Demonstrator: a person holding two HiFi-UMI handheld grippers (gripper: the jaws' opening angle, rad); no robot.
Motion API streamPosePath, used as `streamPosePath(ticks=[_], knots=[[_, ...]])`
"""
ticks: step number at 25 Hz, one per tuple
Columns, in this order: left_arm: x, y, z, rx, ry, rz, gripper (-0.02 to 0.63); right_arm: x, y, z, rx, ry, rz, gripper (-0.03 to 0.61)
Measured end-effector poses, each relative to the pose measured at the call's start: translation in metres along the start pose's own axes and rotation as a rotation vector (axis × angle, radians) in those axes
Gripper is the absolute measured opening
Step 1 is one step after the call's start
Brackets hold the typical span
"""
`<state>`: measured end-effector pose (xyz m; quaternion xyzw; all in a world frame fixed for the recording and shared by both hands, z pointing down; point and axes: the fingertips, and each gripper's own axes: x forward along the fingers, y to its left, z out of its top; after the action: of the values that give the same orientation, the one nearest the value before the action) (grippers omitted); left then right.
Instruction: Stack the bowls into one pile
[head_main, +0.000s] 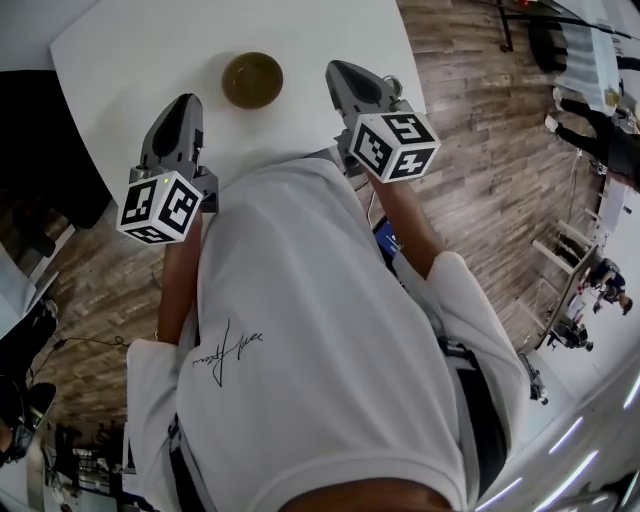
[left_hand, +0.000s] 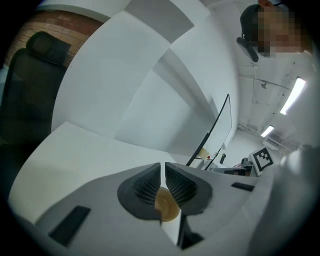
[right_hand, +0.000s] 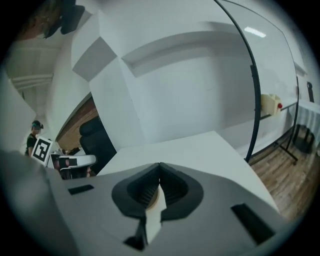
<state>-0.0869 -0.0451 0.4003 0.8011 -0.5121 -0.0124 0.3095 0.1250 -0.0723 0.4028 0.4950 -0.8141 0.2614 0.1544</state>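
- While both claws hang clear of the bench, what state are they in?
- Left claw (left_hand: 162, 167): pads all but together, with a thin slit between them, gripping nothing. Right claw (right_hand: 159, 169): pads closed tip to tip, likewise empty.
- Location of the task item?
- One brown bowl (head_main: 252, 80) sits on the white bench (head_main: 130, 50), ahead of both claws and between them. It lies to the right of the left claw's nose and to the left of the right claw's. Neither claw touches it. No second bowl shows in any view.
- Step in hand?
- Judged: the piling looks finished, or close to it. Whether the bowl is a single one or several nested cannot be told from above. With nothing loose in sight, the next move calls for no grasp, only a check of the bench for a stray bowl. If one turns up, a claw must open wide before it can take the rim.
- Discrepancies between views?
- Only the head view gives the layout: claws flanking the bowl, the wearer's white shirt (head_main: 300, 330) below, wood floor (head_main: 480, 150) around. It does not show the pads. The left gripper view supplies the slit and shows the bowl through the gap under the pads. The right gripper view shows only a tan sliver there, plus a black chair (right_hand: 97, 139) past the bench's edge.
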Motion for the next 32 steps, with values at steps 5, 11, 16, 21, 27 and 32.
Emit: streamPosePath(ticks=[5, 11, 16, 21, 27, 32], knots=[[-0.011, 0.005, 0.010, 0.096, -0.024, 0.050, 0.015, -0.013, 0.011, 0.015, -0.126, -0.068, -0.040, 0.011], [-0.025, 0.007, 0.020, 0.181, -0.056, 0.073, 0.008, -0.034, 0.026, 0.031, -0.176, -0.158, -0.063, 0.011], [-0.030, -0.008, 0.038, 0.210, -0.120, 0.021, 0.008, -0.036, 0.036, 0.030, -0.172, -0.151, -0.056, 0.009], [-0.027, -0.009, 0.046, 0.230, -0.127, 0.044, 0.008, -0.035, 0.041, 0.035, -0.220, -0.154, -0.062, 0.009], [-0.031, -0.015, 0.047, 0.241, -0.132, 0.028, 0.007, -0.033, 0.041, 0.033, -0.246, -0.128, -0.078, 0.009], [-0.030, -0.015, 0.042, 0.240, -0.116, 0.039, 0.008, -0.031, 0.041, 0.032, -0.236, -0.124, -0.087, 0.009]])
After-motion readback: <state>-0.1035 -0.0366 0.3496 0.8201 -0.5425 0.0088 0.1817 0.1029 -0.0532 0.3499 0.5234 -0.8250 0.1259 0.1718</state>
